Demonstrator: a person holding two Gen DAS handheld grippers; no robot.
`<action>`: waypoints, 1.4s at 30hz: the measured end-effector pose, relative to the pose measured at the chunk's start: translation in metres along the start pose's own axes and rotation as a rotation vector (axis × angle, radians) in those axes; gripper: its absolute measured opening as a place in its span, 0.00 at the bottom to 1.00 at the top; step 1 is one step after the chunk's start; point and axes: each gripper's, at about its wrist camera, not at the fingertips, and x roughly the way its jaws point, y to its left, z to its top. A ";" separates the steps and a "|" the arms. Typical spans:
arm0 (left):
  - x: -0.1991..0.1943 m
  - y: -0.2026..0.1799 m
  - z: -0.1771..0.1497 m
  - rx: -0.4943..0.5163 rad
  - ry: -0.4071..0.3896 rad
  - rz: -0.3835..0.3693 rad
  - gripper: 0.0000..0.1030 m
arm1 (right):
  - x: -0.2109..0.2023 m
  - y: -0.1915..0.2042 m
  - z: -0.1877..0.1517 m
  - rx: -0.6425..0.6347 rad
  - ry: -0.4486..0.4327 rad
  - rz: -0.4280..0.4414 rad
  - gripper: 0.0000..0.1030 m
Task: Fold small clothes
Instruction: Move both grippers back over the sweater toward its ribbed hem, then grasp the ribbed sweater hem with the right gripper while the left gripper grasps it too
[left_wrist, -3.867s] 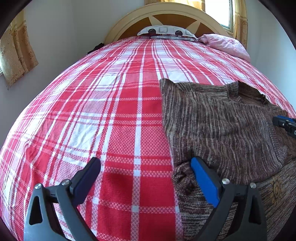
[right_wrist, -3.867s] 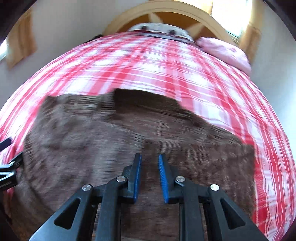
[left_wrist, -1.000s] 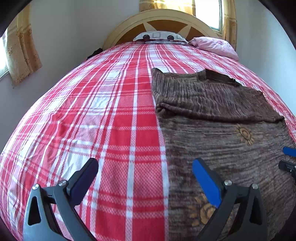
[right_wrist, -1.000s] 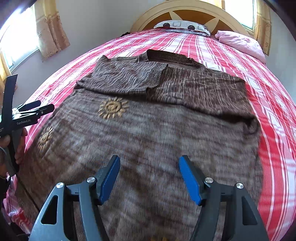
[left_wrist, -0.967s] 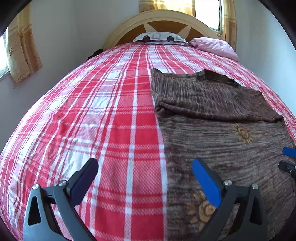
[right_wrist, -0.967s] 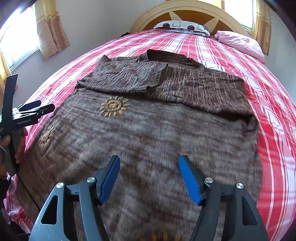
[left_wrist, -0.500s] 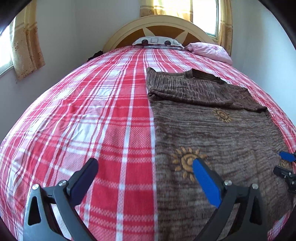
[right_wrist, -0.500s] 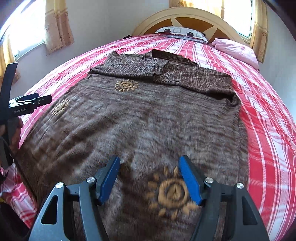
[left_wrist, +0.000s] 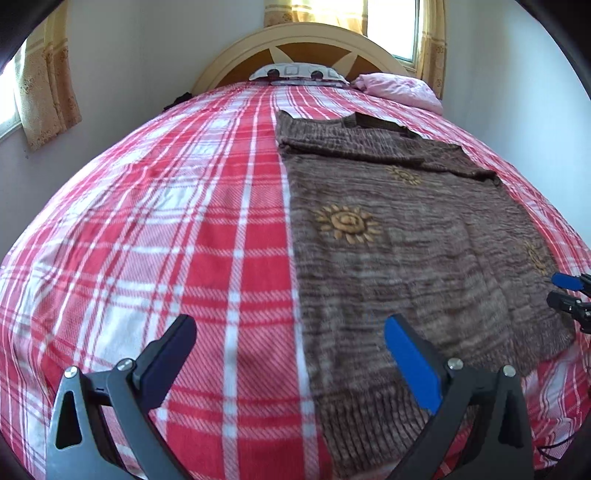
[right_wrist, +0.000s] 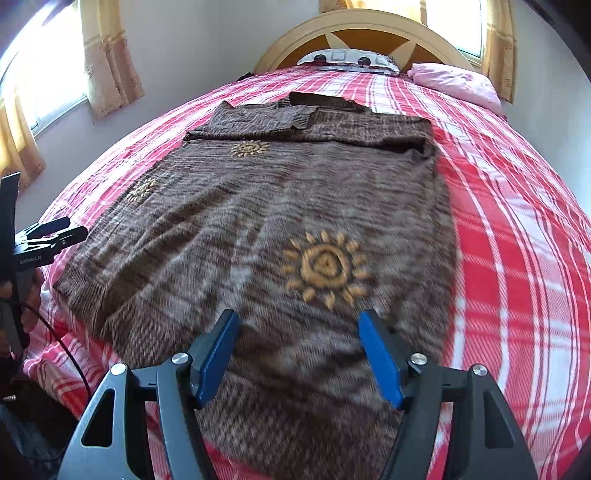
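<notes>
While I held both tongs low at the foot of the bed, this is how things stood:

Left tongs: my left gripper (left_wrist: 288, 354) was spread wide, empty, one finger over the bedspread (left_wrist: 155, 221) and the other over the near left part of the sweater (left_wrist: 406, 258); I could not tell whether either tip touched cloth.

Right tongs: my right gripper (right_wrist: 295, 350) was parted moderately, less than the left, holding nothing, poised above the ribbed hem (right_wrist: 295, 417) on the near right side.

Garment: the brown knitted sweater with sun motifs (right_wrist: 325, 266) lay flat on the red plaid bedspread, neck toward the headboard (right_wrist: 369, 29), both sleeves (right_wrist: 258, 122) already folded in across the chest.

Step, as I judged it: sleeves done, bottom-up fold not yet begun.

Next move, my judgement: each gripper needed to come down on a hem corner, pinch through both layers, then lift and carry the hem evenly toward the collar.

Risk: loose knit could sag or skew if one side led.
</notes>
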 end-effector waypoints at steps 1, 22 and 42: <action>0.000 -0.002 -0.003 0.007 0.005 -0.002 1.00 | -0.002 0.000 -0.003 0.000 -0.002 -0.001 0.66; -0.024 -0.009 -0.043 -0.008 0.031 -0.097 0.75 | -0.038 -0.044 -0.051 0.206 0.010 0.050 0.65; -0.030 -0.007 -0.045 -0.081 0.059 -0.233 0.56 | -0.033 -0.058 -0.059 0.361 0.028 0.216 0.27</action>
